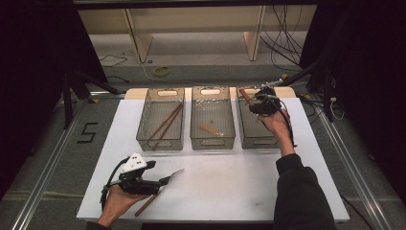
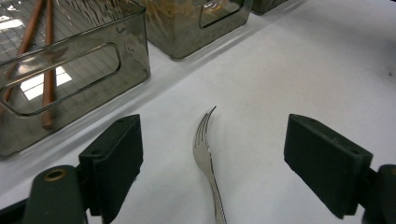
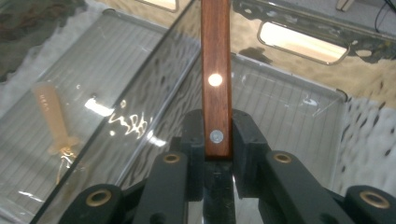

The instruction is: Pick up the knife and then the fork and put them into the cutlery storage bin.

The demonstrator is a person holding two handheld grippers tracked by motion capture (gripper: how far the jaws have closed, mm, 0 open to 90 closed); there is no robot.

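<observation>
A wooden-handled utensil [image 3: 216, 79] is gripped by the right gripper [image 3: 217, 140] over the right-hand bin [image 1: 245, 139]; a fork [image 2: 208, 163] is straddled by the left gripper's [image 2: 212, 163] open fingers [image 2: 116, 163].

Left gripper [image 2: 212, 158]: the fingers [image 2: 114, 163] stand wide apart with bare surface [image 2: 289, 60] between and ahead of them. A fork [image 2: 208, 163] lies in the gap, touching neither finger. Ahead and to the left, the wall of the left bin [image 2: 79, 70] blocks passage; the middle bin [image 2: 196, 28] stands beyond it.

Right gripper [image 3: 218, 140]: the fingers [image 3: 250, 135] clamp a wooden handle [image 3: 215, 70] above the right bin [image 3: 299, 107]. The bin's wall [image 3: 154, 93] rises just left of the fingers; its floor beneath is open.
</observation>
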